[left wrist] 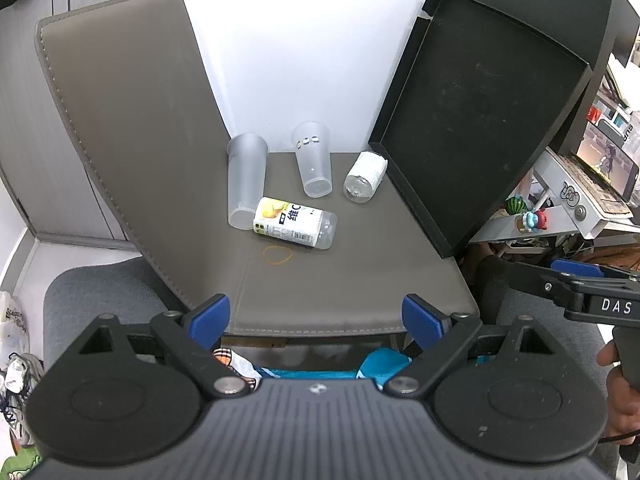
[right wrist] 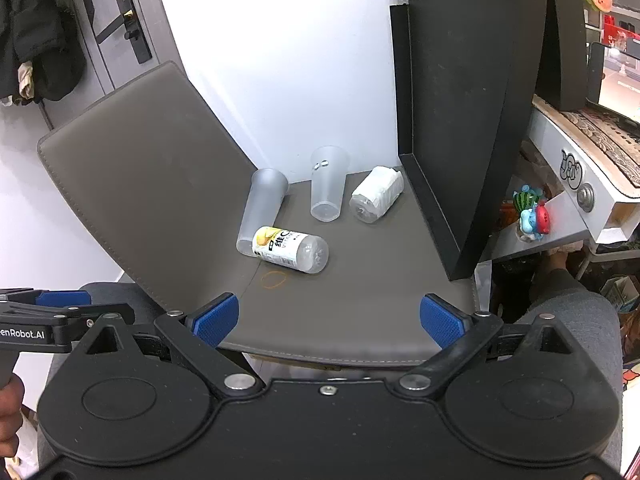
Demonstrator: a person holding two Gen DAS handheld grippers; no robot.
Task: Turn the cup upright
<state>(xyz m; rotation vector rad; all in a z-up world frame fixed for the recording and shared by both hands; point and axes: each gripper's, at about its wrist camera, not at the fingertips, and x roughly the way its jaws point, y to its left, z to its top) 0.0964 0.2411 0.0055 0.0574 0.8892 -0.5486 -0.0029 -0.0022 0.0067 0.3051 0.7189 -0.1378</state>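
Note:
Two clear plastic cups stand on the grey chair seat [left wrist: 360, 280] near the back. The frosted cup [left wrist: 246, 180] [right wrist: 262, 212] is at the left by the backrest. The other cup [left wrist: 314, 164] [right wrist: 328, 184] is at the middle. I cannot tell for sure which end of each is the rim. My left gripper [left wrist: 316, 320] is open and empty at the seat's front edge. My right gripper [right wrist: 328, 320] is open and empty beside it, also short of the seat. Both are well apart from the cups.
A labelled bottle [left wrist: 294, 223] [right wrist: 290, 249] lies against the frosted cup's near end. A paper-wrapped bottle [left wrist: 365, 176] [right wrist: 376, 194] lies at the right. A rubber band [left wrist: 277, 255] lies on the seat. A black tray [left wrist: 480, 120] leans on the right; the backrest [left wrist: 128, 140] is left.

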